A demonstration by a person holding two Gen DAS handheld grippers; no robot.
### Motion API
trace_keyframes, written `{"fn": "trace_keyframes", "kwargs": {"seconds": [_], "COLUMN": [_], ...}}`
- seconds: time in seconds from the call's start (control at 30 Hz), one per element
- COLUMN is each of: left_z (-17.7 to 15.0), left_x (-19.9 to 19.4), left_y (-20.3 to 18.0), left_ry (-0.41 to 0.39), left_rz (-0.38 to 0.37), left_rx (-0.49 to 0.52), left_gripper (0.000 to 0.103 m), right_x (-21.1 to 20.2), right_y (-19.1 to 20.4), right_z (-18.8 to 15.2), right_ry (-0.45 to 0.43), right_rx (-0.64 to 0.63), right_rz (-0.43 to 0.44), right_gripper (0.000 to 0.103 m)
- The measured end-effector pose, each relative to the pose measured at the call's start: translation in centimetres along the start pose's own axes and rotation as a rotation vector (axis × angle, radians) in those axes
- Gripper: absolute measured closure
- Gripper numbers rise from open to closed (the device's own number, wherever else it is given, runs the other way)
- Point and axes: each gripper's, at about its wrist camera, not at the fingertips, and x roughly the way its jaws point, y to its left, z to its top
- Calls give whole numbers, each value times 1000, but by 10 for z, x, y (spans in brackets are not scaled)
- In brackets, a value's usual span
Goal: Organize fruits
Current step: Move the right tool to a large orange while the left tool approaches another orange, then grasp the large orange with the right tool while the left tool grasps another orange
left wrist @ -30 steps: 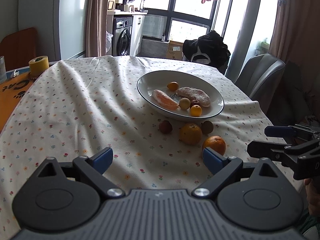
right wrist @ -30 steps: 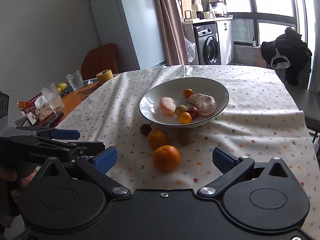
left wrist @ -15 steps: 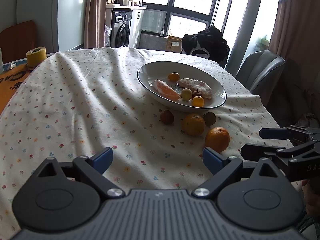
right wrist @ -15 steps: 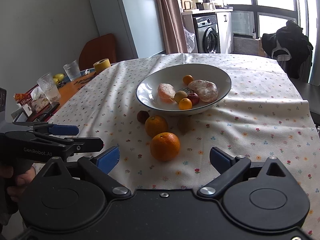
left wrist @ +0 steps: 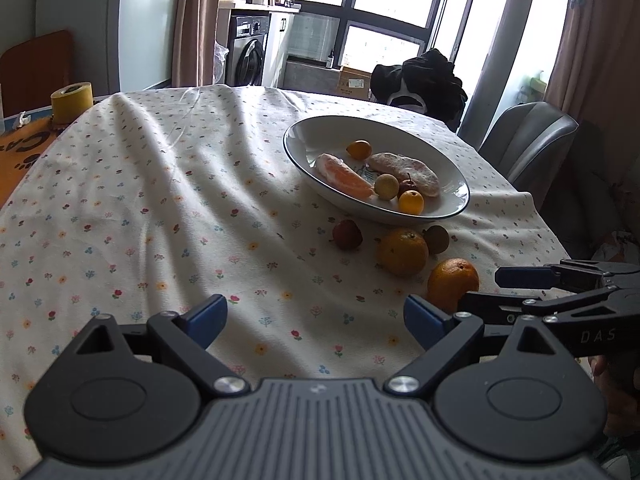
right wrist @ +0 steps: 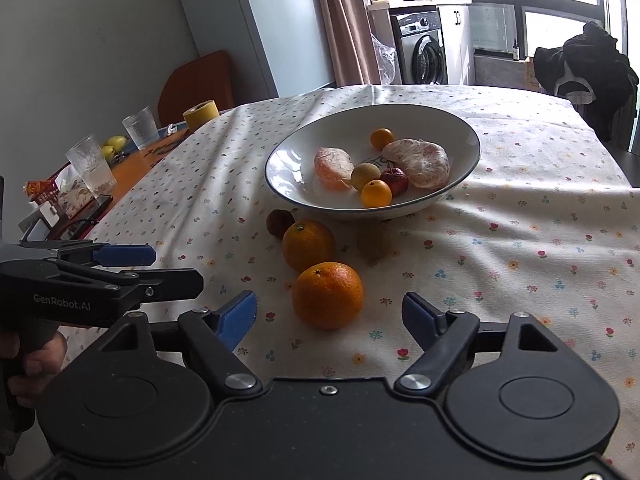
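Right wrist view: flowered tablecloth (right wrist: pixel 520 248), white bowl (right wrist: pixel 288 184), washing machine (right wrist: pixel 420 52) behind, both hand-held grippers (right wrist: pixel 328 316) wide, empty.

Tabletop (right wrist: pixel 520 240) wearing a floral cloth, white bowl (right wrist: pixel 468 140) sitting mid-cloth, two oranges (right wrist: pixel 328 294), a red fruit (right wrist: pixel 279 222) and a brownish fruit (right wrist: pixel 374 242) lying just before it.

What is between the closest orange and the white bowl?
Another orange sits between the near orange and the bowl, clearest in the right wrist view.
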Motion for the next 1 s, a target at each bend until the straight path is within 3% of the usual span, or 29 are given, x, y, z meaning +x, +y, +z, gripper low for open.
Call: {"fn": "trace_keyframes", "kwargs": {"seconds": [0.13, 0.2, 0.23, 0.7, 1.0], "left_z": [3, 4, 5, 15, 24], "left_x": [5, 8, 9, 28, 43], "left_y": [2, 1, 0, -22, -40], "left_ry": [3, 7, 7, 0, -2], "left_rz": [2, -2, -5, -40, -78], "left_rx": [-8, -10, -8, 33, 49], "left_gripper": [10, 10, 10, 12, 28], "right_x": [9, 13, 15, 5, -1], "right_y": [2, 1, 0, -19, -31], "right_z": [1, 0, 0, 1, 3], "right_ry": [15, 30, 37, 15, -6], "right_rx": [-8, -7, -4, 23, 42], "right_rz": [6, 13, 12, 0, -19], "right_gripper": [37, 57, 62, 64, 64]}}
